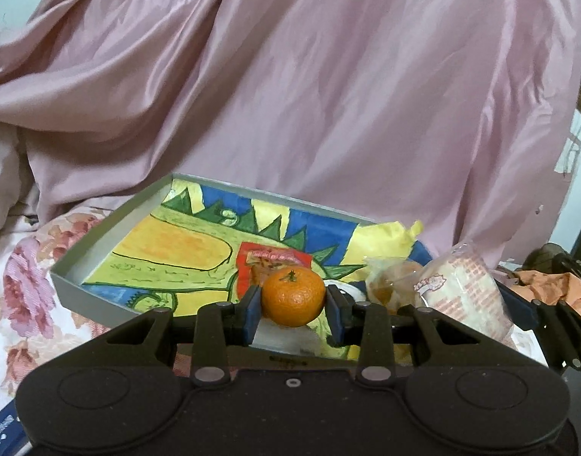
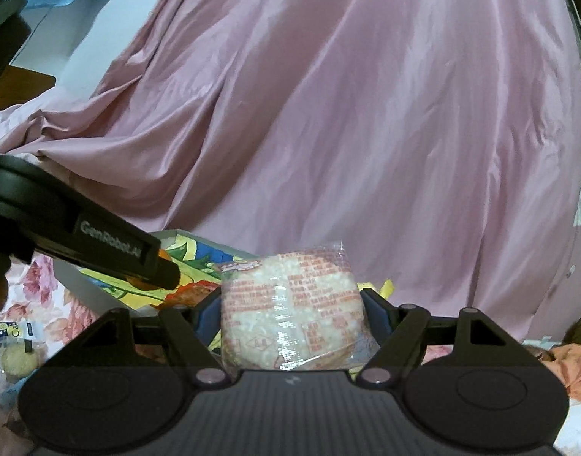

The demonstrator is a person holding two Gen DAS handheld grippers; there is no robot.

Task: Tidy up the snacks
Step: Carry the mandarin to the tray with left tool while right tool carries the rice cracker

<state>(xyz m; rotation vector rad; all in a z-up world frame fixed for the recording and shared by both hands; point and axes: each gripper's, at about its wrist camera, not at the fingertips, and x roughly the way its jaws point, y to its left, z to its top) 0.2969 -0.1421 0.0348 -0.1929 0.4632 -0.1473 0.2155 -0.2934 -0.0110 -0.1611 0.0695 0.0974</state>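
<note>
Left gripper (image 1: 293,309) has its pads snug around a mandarin (image 1: 293,295), and the tray (image 1: 100,239) sits just ahead, so it's probably headed in there. Right gripper (image 2: 290,315) is clamped on a wrapped rice cracker (image 2: 292,309), carried level, likely going in next.

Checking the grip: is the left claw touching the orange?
Touching. The left wrist view shows both blue pads of the left claw pressed against the sides of the orange.
</note>
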